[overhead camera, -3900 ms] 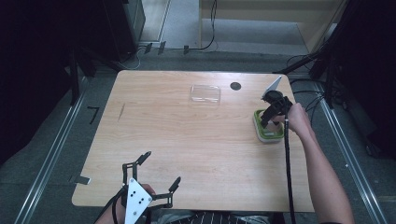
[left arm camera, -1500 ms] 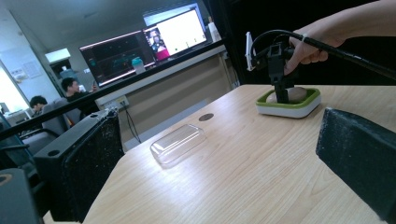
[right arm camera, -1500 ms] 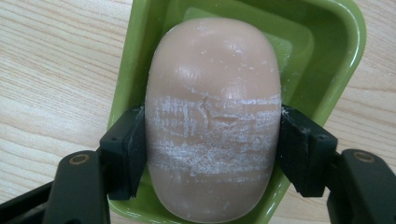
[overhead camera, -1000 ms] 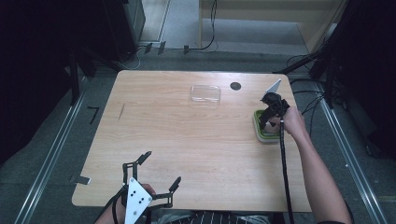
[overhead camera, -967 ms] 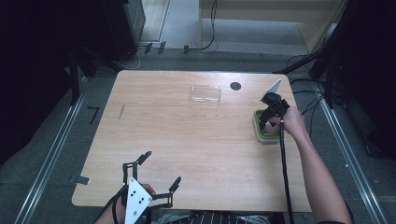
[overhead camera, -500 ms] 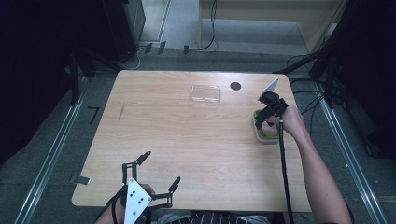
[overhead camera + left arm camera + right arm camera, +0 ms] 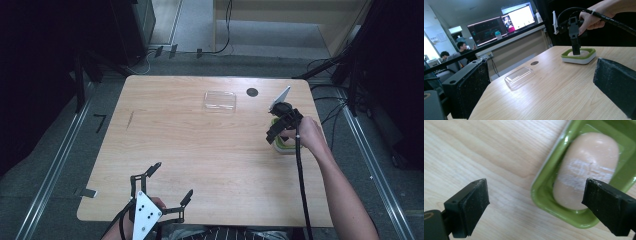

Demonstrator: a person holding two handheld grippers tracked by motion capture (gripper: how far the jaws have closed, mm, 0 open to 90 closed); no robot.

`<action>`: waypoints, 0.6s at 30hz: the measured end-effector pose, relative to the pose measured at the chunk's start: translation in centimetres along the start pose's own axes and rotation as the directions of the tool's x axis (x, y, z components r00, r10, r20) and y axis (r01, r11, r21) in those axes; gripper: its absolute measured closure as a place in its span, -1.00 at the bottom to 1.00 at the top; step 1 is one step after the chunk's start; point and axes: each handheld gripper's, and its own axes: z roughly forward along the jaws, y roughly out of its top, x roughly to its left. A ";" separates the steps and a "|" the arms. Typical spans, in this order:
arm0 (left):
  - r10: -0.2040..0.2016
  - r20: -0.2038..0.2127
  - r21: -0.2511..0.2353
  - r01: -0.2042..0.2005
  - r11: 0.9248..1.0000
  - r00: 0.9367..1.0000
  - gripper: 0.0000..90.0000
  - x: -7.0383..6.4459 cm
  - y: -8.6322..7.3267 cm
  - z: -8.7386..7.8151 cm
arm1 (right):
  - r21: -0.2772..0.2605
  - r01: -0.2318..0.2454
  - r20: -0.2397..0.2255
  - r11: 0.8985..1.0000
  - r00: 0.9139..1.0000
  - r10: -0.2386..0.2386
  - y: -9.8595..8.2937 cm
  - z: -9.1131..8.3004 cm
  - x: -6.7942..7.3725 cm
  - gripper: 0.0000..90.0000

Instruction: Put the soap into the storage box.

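R gripper [image 7: 534, 207] jaws spread wide, nothing held; one jaw over bare wood, other over the soap [image 7: 586, 170], which lies in the green dish [image 7: 544, 192] just beyond that jaw. L gripper [image 7: 170, 182] jaws also wide apart w/ nothing btwn them, well apart from the dish.

Wooden table [image 7: 200, 150]: clear lid [image 7: 220, 100], green soap dish [image 7: 283, 146] on it.

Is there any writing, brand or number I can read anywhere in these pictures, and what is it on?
No text can be read.
Monitors behind the table: lit, their content too blurred to read.
Soap in the green dish: pale scuffs, no legible stamp.
Clear lid: no label.
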 end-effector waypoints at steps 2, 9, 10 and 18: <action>-0.004 -0.001 -0.002 0.004 1.000 1.000 -0.97 0.0 0.0 0.0 | 0.003 0.015 0.002 1.000 1.000 -0.015 -0.2 -0.1 0.6 -0.85; -0.003 -0.003 0.001 0.003 1.000 1.000 -0.97 0.0 0.0 0.0 | 0.005 0.087 0.018 0.996 0.996 -0.087 -1.1 -0.5 3.3 -0.84; -0.003 -0.003 0.001 0.003 1.000 1.000 -0.97 0.0 0.0 0.0 | 0.008 0.100 0.020 0.995 0.995 -0.100 -1.3 -0.5 3.7 -0.83; 0.001 -0.002 0.000 -0.001 1.000 1.000 -0.97 -0.1 0.0 0.0 | 0.022 0.181 0.028 0.983 0.983 -0.181 -2.8 0.2 6.3 -0.81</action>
